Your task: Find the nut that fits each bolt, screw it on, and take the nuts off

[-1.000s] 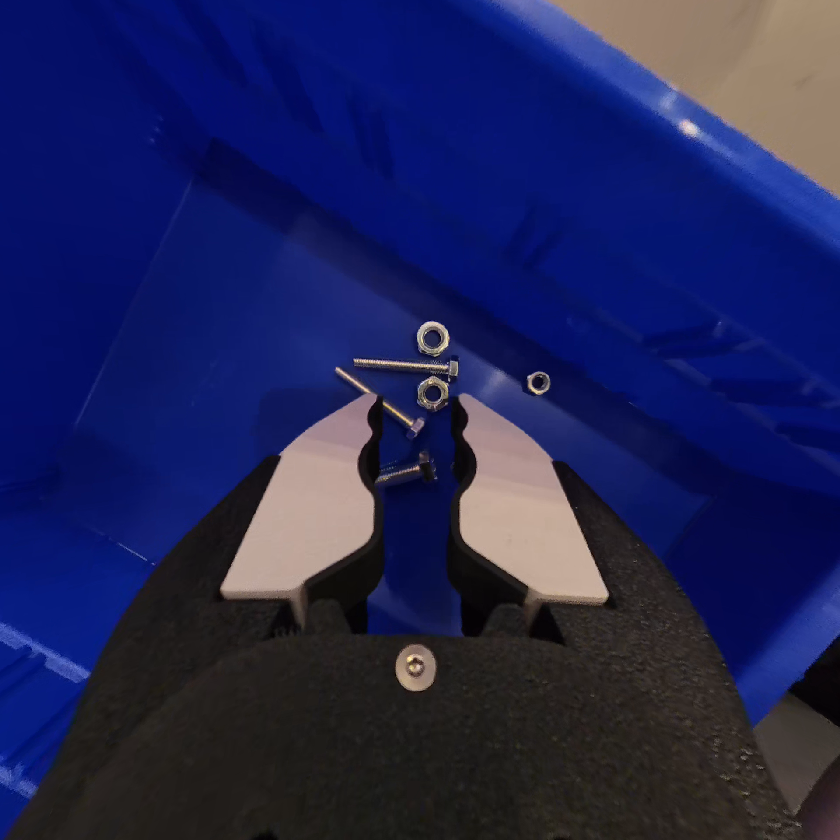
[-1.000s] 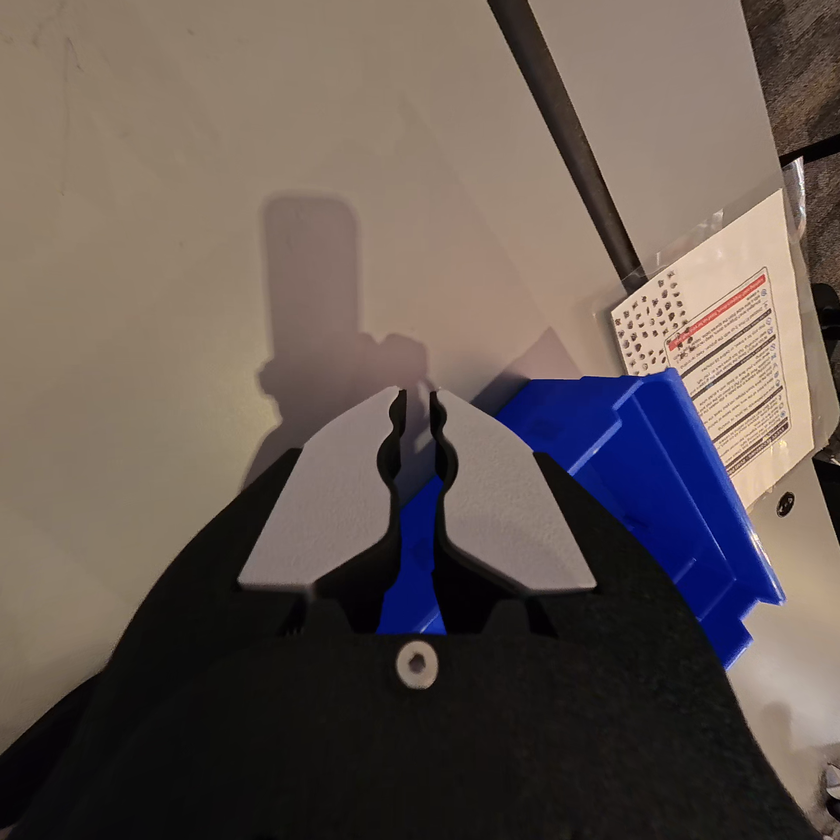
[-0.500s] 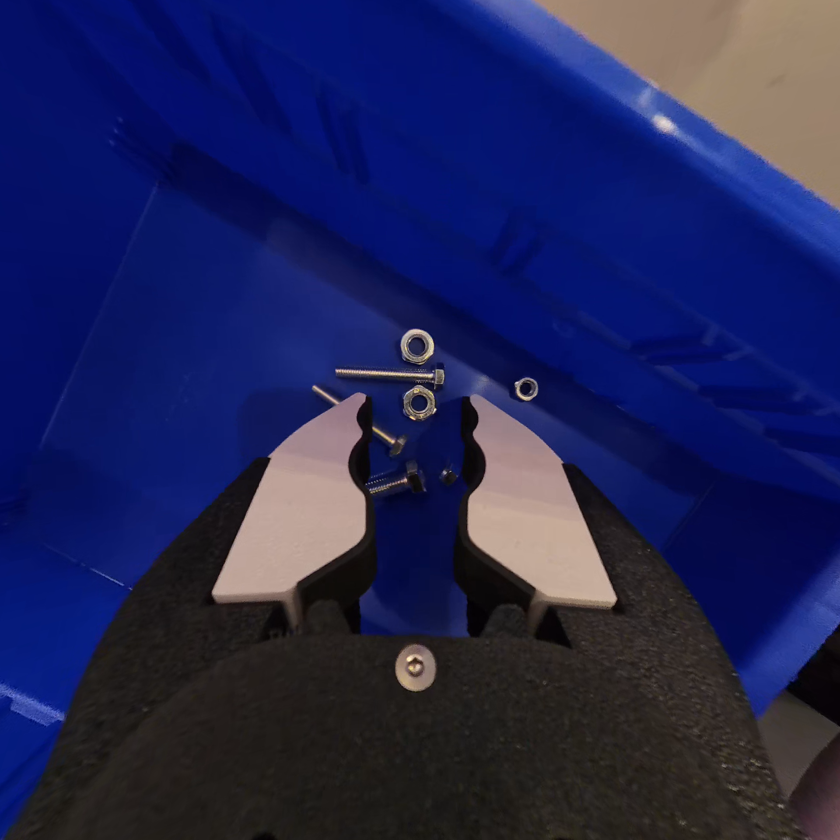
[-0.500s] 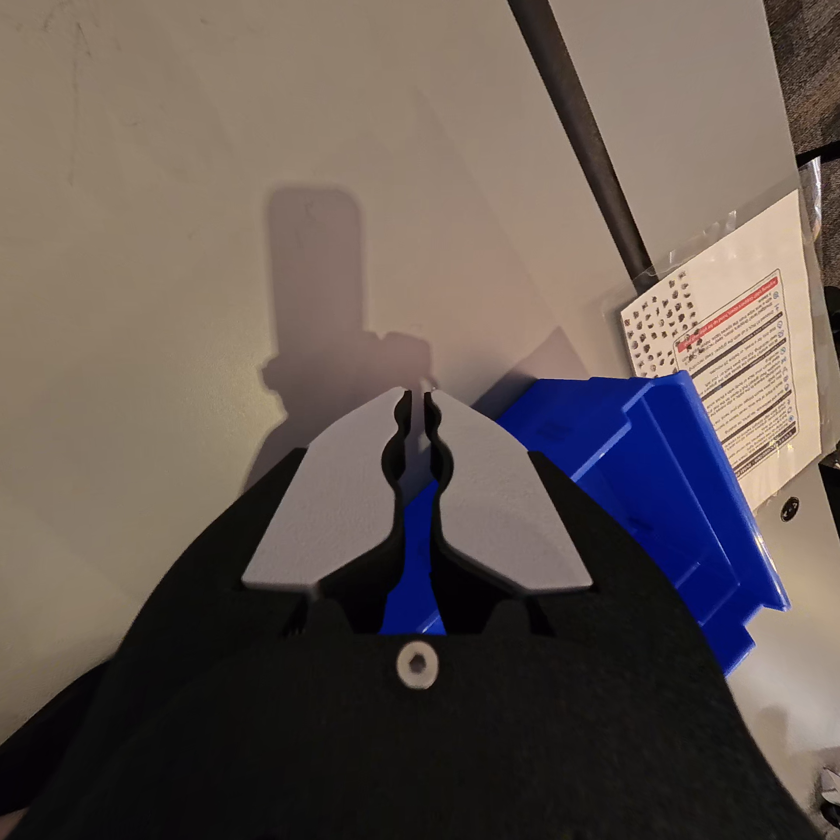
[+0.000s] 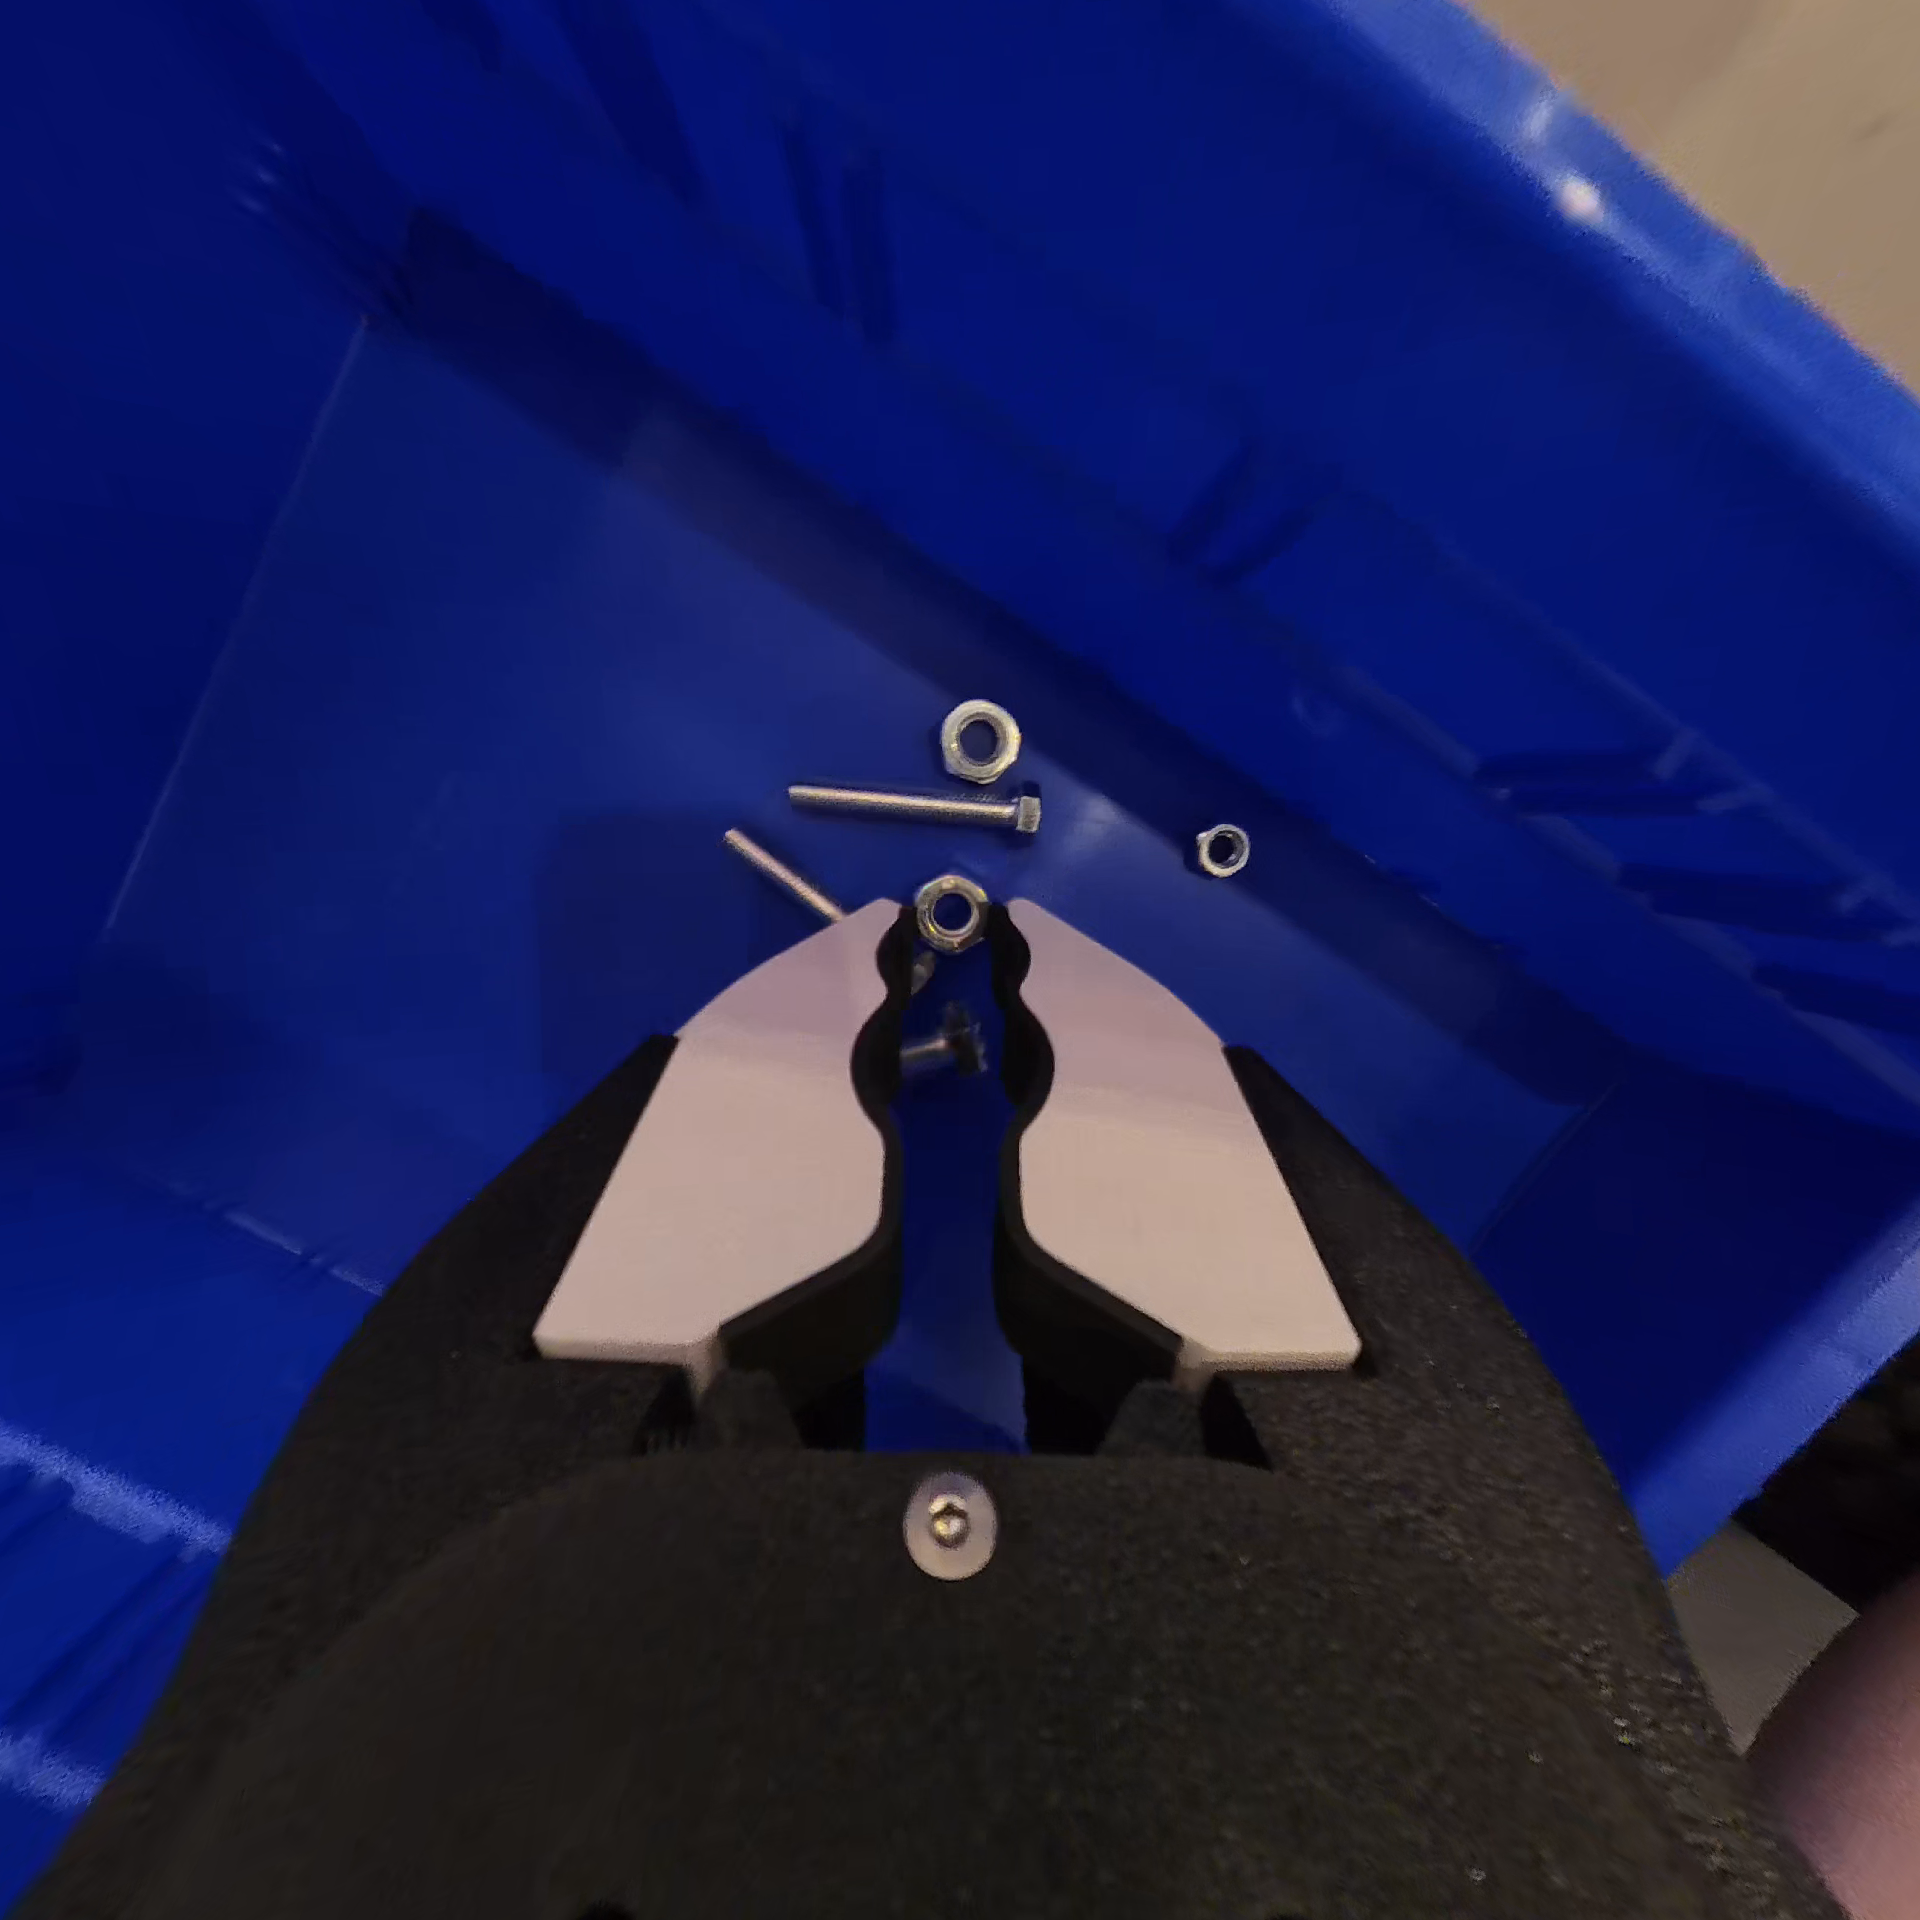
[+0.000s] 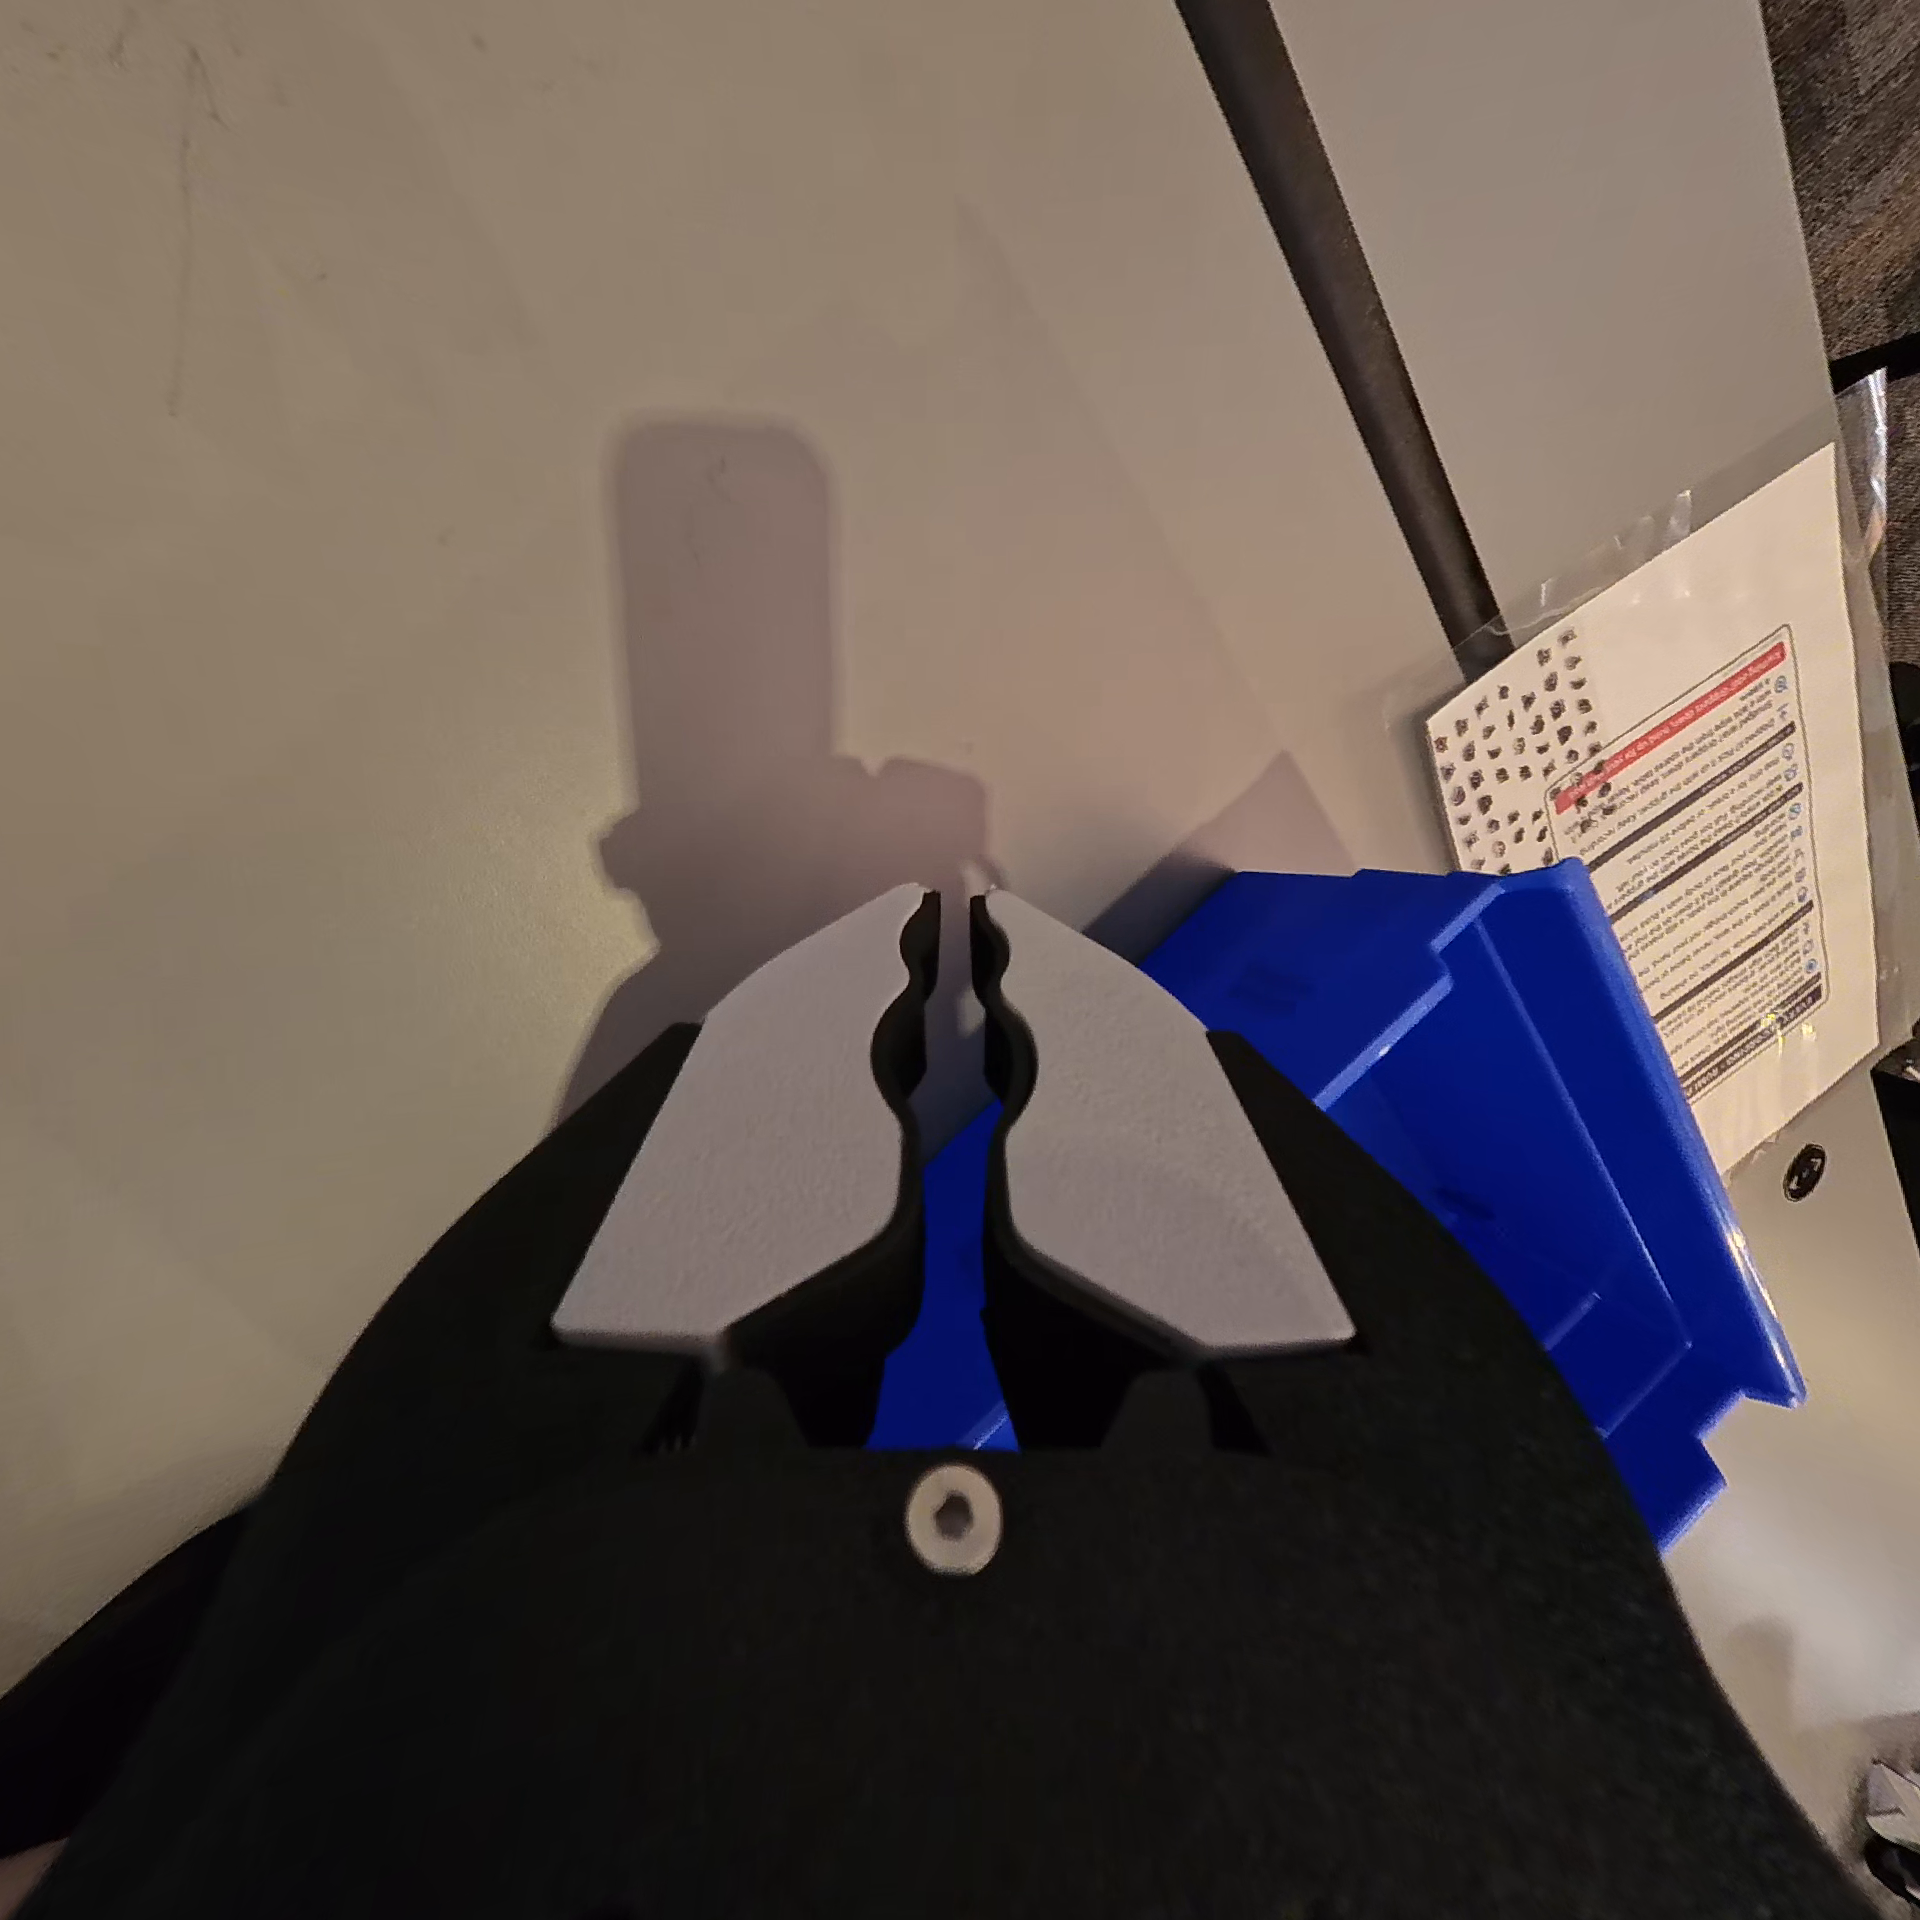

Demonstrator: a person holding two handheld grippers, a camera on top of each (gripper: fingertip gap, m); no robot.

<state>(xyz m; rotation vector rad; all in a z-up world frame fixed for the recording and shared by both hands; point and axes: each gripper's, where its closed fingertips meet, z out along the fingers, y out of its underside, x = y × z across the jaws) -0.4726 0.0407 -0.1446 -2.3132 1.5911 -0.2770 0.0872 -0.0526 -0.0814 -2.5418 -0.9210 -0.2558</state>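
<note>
Now that the left gripper point(image 5: 951, 914) has closed on a nut point(image 5: 948, 914), seemingly lifted, bolt-matching can start; right gripper point(image 6: 954, 902) nearly shut, empty.

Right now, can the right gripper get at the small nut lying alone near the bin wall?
Probably not yet. The right gripper hangs outside the blue bin, over the table, nearly closed and empty. The small nut lies inside, uncovered, so only the wall intervenes.
</note>
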